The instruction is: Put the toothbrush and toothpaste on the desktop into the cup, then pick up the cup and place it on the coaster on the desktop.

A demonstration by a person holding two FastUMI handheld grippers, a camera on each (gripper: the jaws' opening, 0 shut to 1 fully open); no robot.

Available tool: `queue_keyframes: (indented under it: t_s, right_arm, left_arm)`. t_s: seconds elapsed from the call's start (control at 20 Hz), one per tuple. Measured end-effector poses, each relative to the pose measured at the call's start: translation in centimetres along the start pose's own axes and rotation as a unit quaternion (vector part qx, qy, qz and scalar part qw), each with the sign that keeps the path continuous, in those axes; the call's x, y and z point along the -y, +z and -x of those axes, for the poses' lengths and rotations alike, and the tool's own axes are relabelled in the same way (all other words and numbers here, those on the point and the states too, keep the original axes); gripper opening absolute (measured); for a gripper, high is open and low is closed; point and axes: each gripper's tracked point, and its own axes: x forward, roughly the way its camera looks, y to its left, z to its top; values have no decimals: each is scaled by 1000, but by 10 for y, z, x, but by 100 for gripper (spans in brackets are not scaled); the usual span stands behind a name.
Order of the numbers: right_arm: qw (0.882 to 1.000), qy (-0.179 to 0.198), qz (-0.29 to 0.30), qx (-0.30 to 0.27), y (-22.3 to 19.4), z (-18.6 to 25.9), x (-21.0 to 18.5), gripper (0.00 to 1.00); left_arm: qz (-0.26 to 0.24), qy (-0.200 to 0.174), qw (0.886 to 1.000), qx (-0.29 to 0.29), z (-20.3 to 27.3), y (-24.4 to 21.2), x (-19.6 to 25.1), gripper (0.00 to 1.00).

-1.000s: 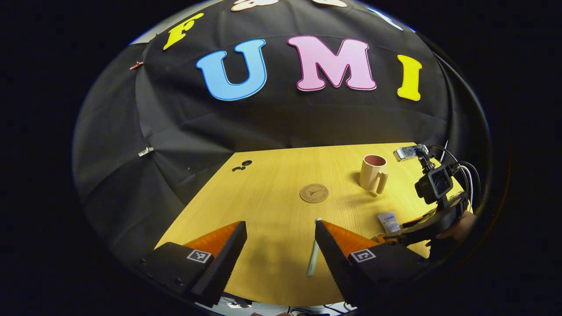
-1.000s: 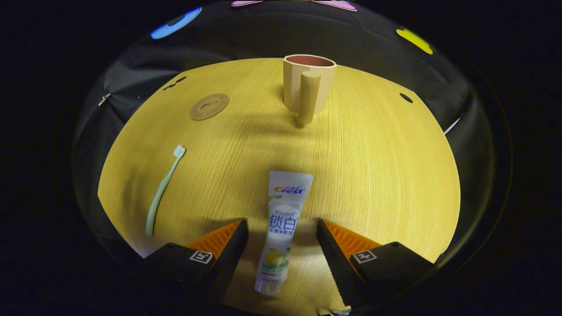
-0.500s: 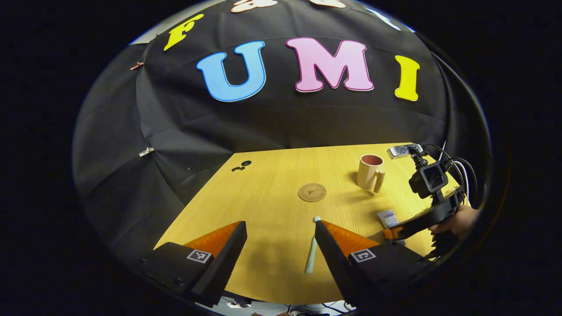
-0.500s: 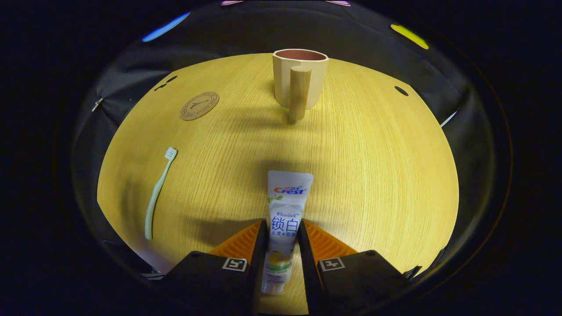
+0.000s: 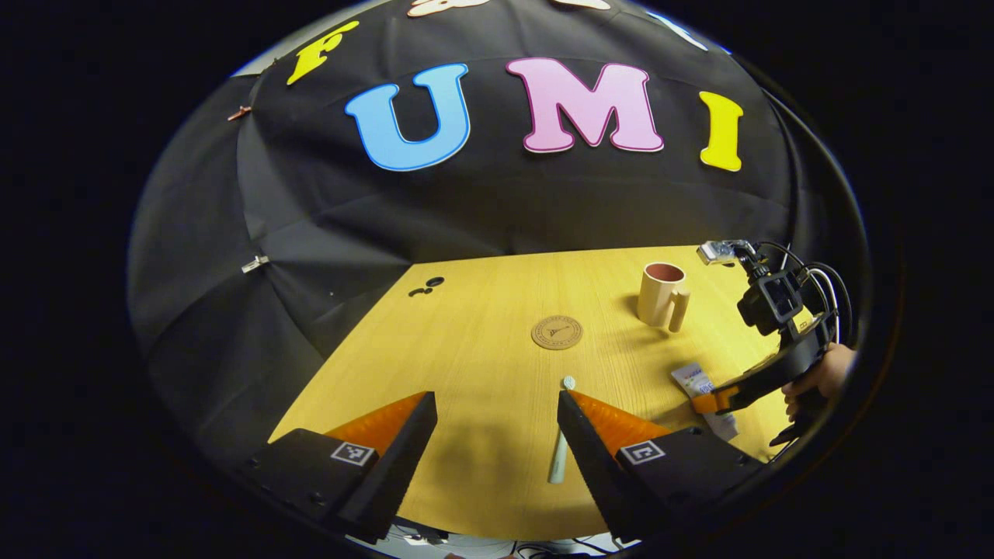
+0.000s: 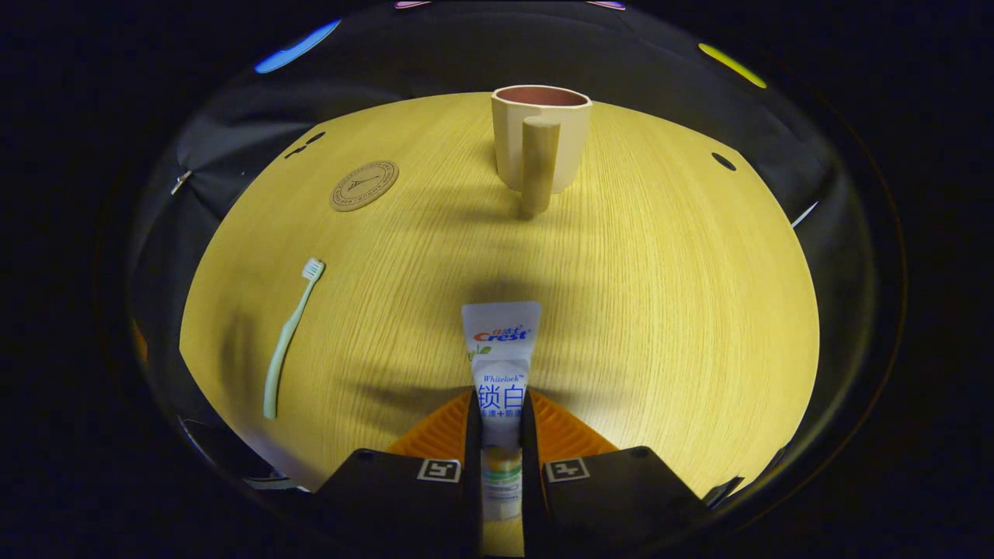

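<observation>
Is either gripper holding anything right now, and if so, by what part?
The right gripper is shut on the white toothpaste tube, gripping its lower half near the cap end. The left gripper is open, holding nothing.

Tabletop (image 6: pixel 660 310): pale wood-grain surface, smooth, with a low satin sheen. Cup (image 6: pixel 541 136), at 12 o'clock in the right gripper view: matt, ceramic-looking beige body with a reddish-brown inside. Coaster (image 6: pixel 364 185), at 10 o'clock: matt, cork- or leather-like disc with an embossed mark. Toothbrush (image 6: pixel 289 335), at 8 o'clock: smooth pale-green plastic handle, white bristles. Toothpaste (image 6: pixel 501 349): glossy printed plastic tube, pinched between the ribbed faces of the right tongs (image 6: pixel 497 423). Booth wall (image 5: pixel 349 225): matt black cloth, creased.
</observation>
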Motion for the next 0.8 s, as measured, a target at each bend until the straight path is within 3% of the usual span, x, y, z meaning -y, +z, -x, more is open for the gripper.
queue_keyframes:
  t_s: [0.35,0.8]
  right_arm:
    - [999,14,-6,43,11,41,19,24]
    - [998,25,-25,53,-9,82,51,24]
  left_arm:
    - [-11,-97,991,-89,-46,-39,37,99]
    - [-26,-111,975,-190,-102,-86,64,94]
